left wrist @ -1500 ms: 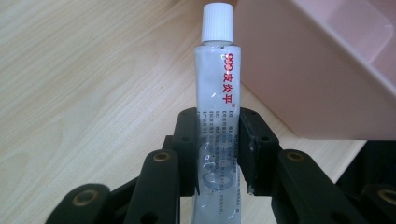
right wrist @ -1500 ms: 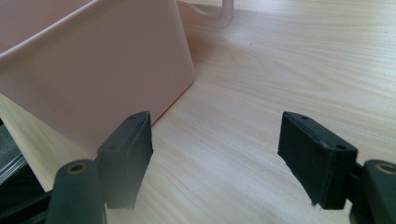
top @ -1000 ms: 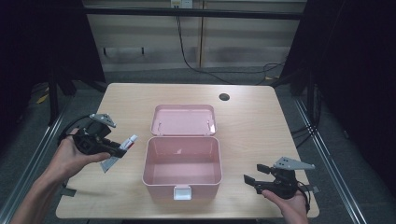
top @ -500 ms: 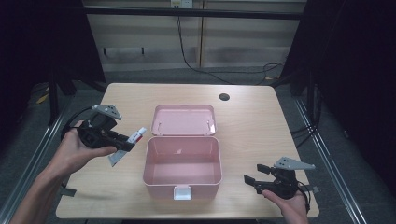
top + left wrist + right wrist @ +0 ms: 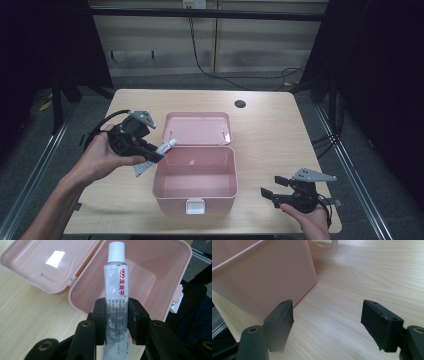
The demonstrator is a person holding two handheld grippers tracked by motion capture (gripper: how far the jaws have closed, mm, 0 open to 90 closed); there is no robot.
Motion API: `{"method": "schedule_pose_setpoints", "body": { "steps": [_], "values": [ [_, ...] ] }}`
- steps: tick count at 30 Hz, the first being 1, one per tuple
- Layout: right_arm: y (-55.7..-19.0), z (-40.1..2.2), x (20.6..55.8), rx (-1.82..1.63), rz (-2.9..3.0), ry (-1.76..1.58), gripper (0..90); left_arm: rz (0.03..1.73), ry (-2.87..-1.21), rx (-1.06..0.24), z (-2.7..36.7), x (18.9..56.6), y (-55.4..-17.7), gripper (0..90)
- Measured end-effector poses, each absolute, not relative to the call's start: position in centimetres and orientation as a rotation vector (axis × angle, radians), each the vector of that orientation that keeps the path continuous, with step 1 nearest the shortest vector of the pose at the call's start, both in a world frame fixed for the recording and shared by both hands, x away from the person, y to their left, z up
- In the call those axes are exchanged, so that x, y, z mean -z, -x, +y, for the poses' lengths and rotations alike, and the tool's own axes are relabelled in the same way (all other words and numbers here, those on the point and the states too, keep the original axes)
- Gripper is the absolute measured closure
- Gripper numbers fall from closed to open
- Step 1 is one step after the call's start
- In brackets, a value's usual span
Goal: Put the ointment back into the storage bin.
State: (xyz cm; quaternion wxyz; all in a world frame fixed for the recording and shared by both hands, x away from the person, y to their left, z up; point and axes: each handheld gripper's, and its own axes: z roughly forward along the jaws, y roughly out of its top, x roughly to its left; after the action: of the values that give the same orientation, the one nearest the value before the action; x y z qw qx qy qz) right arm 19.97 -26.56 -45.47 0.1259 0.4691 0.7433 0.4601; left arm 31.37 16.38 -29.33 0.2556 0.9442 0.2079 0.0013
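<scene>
surface: light wooden table (image 5: pixel 280 135) | on it: open pink box (image 5: pixel 196 200), lid flat behind

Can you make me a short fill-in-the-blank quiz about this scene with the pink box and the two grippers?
1. The left gripper is shut on a white ____ with red lettering.
2. The lid of the pink box is ____.
3. The jaws of the right gripper stand ____, with nothing between them.
4. The tube's white cap points toward the ____.

Missing words: tube; open; open; box
</scene>
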Motion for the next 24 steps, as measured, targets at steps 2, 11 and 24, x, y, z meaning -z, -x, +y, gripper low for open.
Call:
{"method": "schedule_pose_setpoints", "body": {
  "steps": [2,11,24],
  "values": [
    [-20.0,-26.6,45.5,-1.338,2.166,-1.367,25.7,0.55,-2.561,0.022,15.5,29.3,-31.3,70.2],
    [-19.9,-26.7,45.5,-1.341,2.165,-1.359,25.7,0.473,-2.582,0.015,12.5,28.6,-30.9,70.2],
    [-20.0,-26.6,45.5,-1.338,2.167,-1.353,25.3,0.426,-2.608,0.064,10.2,30.0,-31.4,70.3]
  ]
}}
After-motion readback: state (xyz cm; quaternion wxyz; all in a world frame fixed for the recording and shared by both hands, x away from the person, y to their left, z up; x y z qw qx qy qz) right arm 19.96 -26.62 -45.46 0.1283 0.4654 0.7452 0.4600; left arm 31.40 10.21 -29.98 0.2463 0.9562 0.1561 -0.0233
